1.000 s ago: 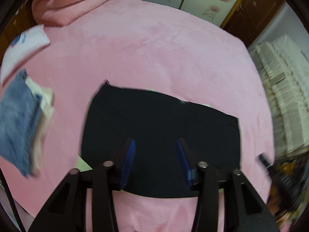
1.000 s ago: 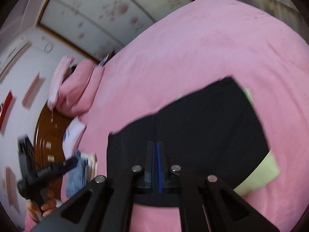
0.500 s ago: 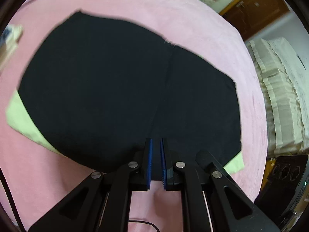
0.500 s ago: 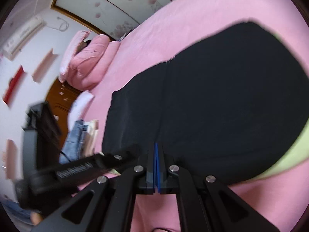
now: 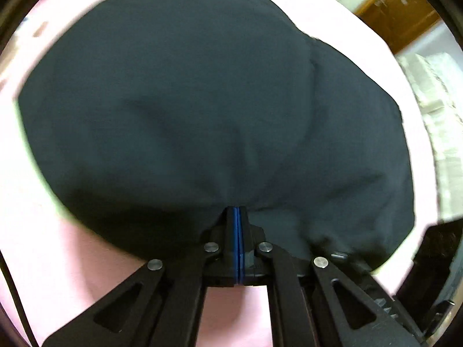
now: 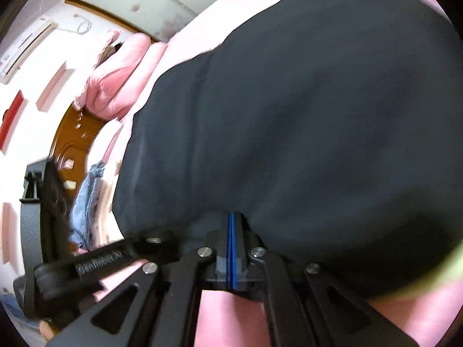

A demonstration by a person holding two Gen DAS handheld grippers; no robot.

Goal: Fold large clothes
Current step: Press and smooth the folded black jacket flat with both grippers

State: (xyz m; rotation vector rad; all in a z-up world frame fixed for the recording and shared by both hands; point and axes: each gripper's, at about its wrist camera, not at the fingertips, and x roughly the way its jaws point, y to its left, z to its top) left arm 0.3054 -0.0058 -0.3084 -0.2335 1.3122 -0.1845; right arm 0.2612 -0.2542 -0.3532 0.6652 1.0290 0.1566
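Garment (image 5: 185, 110), black, lies spread on the pink bed (image 5: 43, 245), filling most of both my views. Left gripper (image 5: 238, 211): jaws fully closed, blue pads pressed together, tips at the garment's near edge, where the cloth puckers into creases; I read it as pinching the hem. Right gripper (image 6: 231, 216): jaws also closed tight, tips at the near edge of the garment (image 6: 303, 115), cloth bunched around them, so gripped too. A yellow-green strip (image 6: 442, 269) peeks out under the garment's right side. In the right view the left gripper's body (image 6: 86, 266) sits just left. Further left, folded jeans (image 6: 86, 199) and a pink pillow (image 6: 118, 86) sit on the bed.
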